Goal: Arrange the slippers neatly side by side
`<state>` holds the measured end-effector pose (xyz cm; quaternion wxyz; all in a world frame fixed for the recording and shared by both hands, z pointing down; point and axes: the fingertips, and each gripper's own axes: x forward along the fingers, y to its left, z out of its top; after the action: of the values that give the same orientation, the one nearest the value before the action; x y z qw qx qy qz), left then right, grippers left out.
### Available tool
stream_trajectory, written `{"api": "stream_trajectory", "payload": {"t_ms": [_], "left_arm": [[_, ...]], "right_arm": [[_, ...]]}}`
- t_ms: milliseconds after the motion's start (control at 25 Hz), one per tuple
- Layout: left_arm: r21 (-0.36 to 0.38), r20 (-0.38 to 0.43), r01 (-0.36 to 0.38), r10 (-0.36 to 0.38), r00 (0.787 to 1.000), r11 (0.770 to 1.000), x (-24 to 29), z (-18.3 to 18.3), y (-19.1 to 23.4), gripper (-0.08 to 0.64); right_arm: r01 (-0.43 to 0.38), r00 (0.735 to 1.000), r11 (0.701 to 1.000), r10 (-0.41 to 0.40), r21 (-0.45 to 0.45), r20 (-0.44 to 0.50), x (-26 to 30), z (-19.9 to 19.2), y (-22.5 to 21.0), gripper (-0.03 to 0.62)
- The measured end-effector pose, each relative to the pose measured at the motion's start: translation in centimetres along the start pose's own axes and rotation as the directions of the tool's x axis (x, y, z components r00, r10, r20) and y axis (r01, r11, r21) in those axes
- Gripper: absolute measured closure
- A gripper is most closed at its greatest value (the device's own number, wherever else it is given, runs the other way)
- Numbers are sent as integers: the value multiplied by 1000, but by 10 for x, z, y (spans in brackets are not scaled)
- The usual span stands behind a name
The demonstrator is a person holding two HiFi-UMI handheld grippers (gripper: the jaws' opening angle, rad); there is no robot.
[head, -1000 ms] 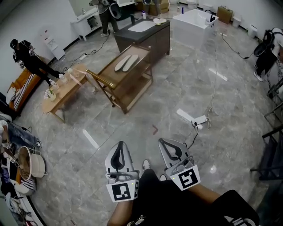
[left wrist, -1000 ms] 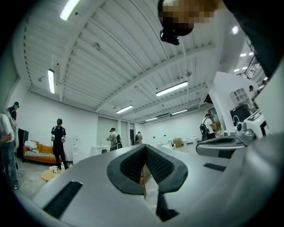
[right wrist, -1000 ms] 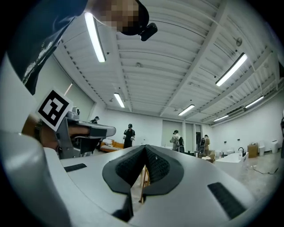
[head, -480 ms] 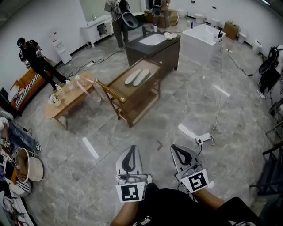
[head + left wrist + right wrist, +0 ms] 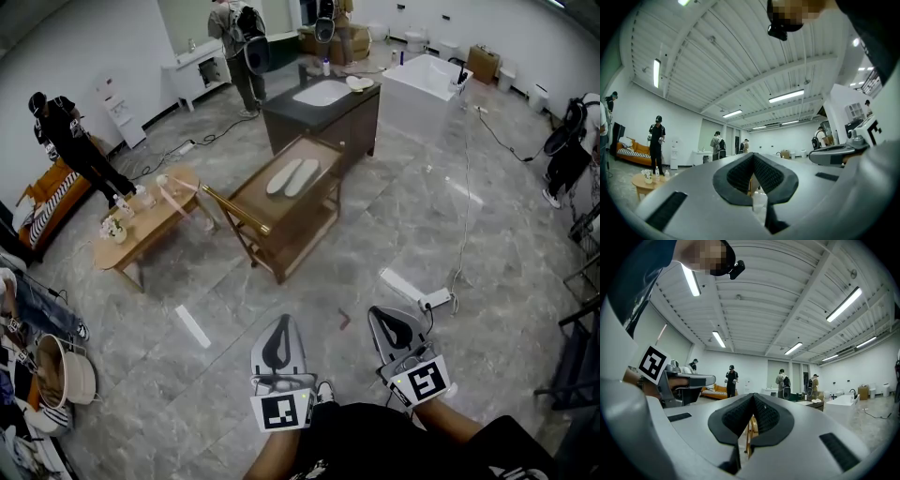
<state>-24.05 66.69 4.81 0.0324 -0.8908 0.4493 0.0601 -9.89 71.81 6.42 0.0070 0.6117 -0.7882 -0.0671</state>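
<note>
I stand on a wide grey marble floor (image 5: 487,234), well back from everything I need. Far ahead is a white bathtub (image 5: 422,84), and just left of it a dark cabinet (image 5: 309,122) with a pale sink in its top. In front of the cabinet is the wooden worktop (image 5: 258,192), an open frame with a lower shelf and a brass-coloured rail along its near-left edge. To its left is a low wooden table (image 5: 155,217) with a few small things on it. A person in black (image 5: 70,141) stands beyond that table, and another person (image 5: 236,37) stands at the back of the room.

My left gripper (image 5: 280,321) and right gripper (image 5: 382,312) are held side by side low in the head view, both pointing across the room towards the worktop. The jaws of each are closed together with nothing between them, and their dark pads meet at the tip.

The two pale slippers (image 5: 292,176) lie on top of the worktop, close together and roughly parallel, well apart from both grippers.

A white power strip (image 5: 434,300) with its cable lies on the floor just beyond my right gripper.
</note>
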Motion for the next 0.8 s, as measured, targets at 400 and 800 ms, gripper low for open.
{"api": "stream_trajectory", "payload": {"t_ms": [400,800], "left_arm": [[-19,-13,51,-51,999,999,17,-17,21,558],[-10,-3,92,-92,996,996,25,-25,48,558]], "right_arm": [[39,999,999,-40,-12,-19,24,-10,6,595],[79,997,996,-79,-28,3,53,-13,17,595]]}}
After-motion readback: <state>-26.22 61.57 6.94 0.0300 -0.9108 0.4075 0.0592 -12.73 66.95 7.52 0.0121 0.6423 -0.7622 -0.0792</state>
